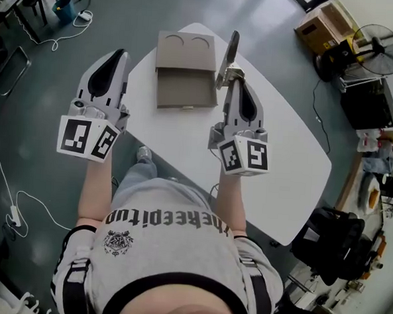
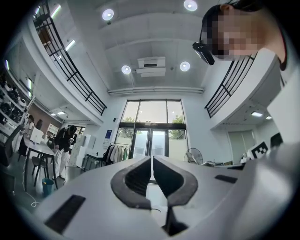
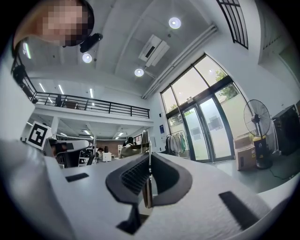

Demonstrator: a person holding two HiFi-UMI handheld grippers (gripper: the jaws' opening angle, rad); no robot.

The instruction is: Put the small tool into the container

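Note:
A brown container (image 1: 184,51) with two round recesses on top stands at the far side of the white table (image 1: 282,165); its drawer (image 1: 184,87) is pulled out toward me. My right gripper (image 1: 229,75) is just right of the drawer, shut on the small tool (image 1: 230,49), a thin flat metal piece that sticks out beyond the fingertips. In the right gripper view the tool (image 3: 148,190) sits edge-on between the closed jaws of the gripper (image 3: 150,158). My left gripper (image 1: 118,52) hovers off the table's left edge, shut and empty, its jaws meeting in the left gripper view (image 2: 151,159).
A standing fan (image 1: 379,48) and a cardboard box (image 1: 320,28) are on the floor at the far right. A black bag (image 1: 331,241) lies near the table's right corner. White cables (image 1: 21,202) run over the floor at the left.

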